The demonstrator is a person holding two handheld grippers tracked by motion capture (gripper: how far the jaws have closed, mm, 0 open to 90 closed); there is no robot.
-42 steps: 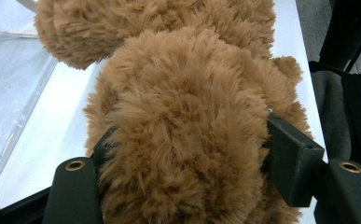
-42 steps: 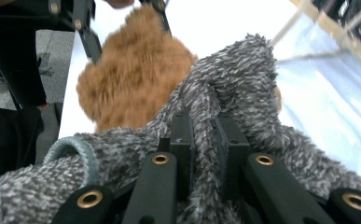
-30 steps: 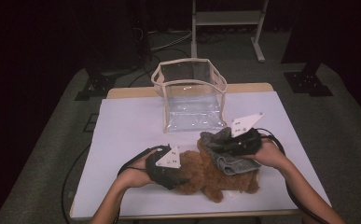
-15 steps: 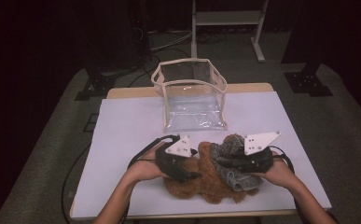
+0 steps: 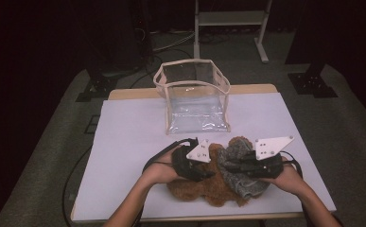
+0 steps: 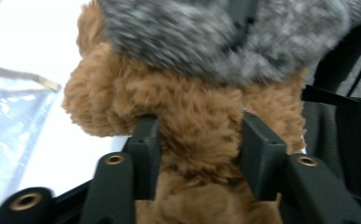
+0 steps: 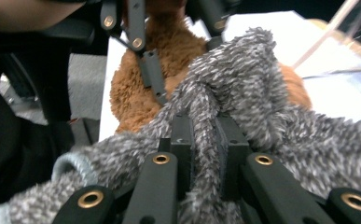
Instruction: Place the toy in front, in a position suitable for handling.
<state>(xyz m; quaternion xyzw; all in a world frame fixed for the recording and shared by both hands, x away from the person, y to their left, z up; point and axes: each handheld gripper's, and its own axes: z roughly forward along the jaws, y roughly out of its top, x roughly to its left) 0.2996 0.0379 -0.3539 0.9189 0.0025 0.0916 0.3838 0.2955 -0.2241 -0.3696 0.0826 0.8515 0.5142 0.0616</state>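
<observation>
Clearly both things in hand are soft and light. The brown teddy bear (image 5: 204, 187) lies on the white table (image 5: 124, 142) at about 6 o'clock from the clear bag (image 5: 192, 99), with the grey garment (image 5: 239, 172) draped across its 3 o'clock side. The left gripper (image 6: 199, 140) has just been closing and now pinches a narrow part of the bear, its plush bulging around the jaws. The right gripper (image 7: 204, 140) is clamped tight on a fold of the garment. Both will likely sag and stretch rather than slip or break, so a deep bite on a bunched fold or the bear's narrow part should hold best.
</observation>
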